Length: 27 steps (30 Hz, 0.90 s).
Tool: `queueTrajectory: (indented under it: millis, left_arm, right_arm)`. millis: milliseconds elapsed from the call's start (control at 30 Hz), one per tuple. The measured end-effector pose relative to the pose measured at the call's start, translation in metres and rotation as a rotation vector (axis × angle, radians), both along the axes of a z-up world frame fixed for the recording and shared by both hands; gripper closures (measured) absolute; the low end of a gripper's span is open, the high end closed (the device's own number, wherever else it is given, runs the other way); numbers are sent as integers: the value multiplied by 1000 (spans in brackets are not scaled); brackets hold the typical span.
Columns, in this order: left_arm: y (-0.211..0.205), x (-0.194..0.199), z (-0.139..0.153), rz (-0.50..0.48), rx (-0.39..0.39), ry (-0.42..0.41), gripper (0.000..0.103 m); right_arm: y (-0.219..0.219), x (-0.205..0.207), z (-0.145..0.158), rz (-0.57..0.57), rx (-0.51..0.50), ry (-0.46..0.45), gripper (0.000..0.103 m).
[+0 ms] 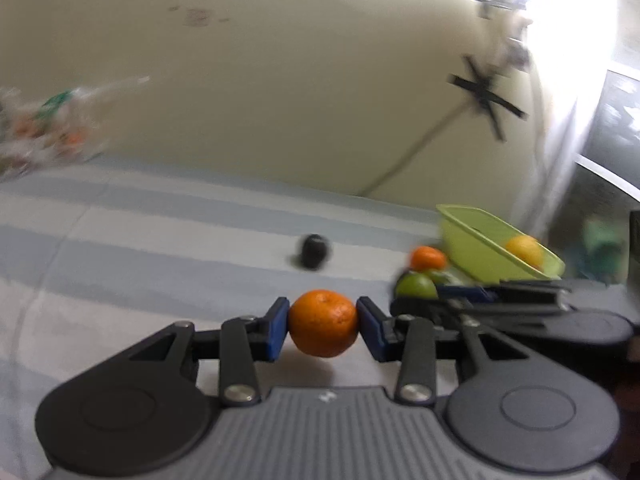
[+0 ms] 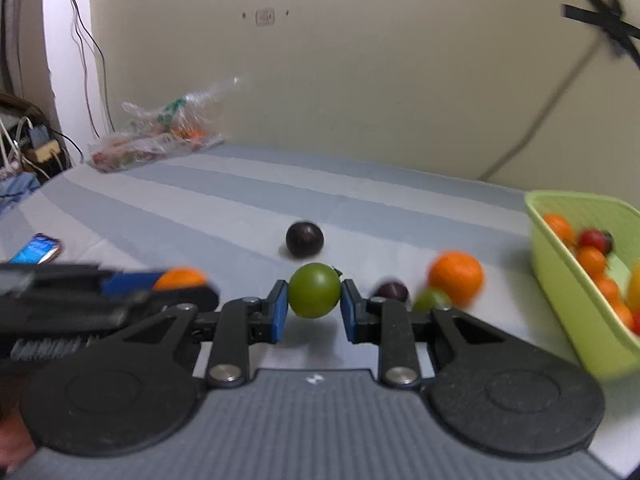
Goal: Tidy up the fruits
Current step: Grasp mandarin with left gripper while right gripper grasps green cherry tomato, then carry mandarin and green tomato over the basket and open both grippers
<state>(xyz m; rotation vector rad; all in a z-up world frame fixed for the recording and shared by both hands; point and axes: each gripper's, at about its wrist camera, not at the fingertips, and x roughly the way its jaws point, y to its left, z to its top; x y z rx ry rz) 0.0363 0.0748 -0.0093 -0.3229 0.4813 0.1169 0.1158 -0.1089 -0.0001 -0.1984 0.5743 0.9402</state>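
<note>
Gripper logo mark unreadable, left gripper clamping orange

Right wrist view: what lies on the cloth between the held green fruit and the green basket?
An orange mandarin, a small green fruit and a dark plum lie between the green fruit and the basket, seen in the right wrist view.
</note>
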Motion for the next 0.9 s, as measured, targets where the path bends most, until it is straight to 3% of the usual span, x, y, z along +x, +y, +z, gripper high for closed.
queueTrajectory:
  millis: [200,367,567,667,800,900]
  left_arm:
    - [-43,8,1,-279,-56,22,66]
    - [-83,30,7,-405,-62,50,66]
    - [-97,101,50,-404,-98,4,65]
    - [-106,153,65,-376,-64,-9,66]
    - [-120,203,59,-354,-55,45,65]
    - [-122,218,45,-326,-34,81,65]
  right_arm:
    - [-71,-34,-9,-34,22,22,73]
    - [-118,-33,-3,-104,77,1,73]
    - [-146,13,21,-242,161,-110,72]
    - [-145,46,25,-293,169,-153,72]
    - [-133,82,19,-306,140,-150,72]
    - [-128,95,11,-293,118,-145,71]
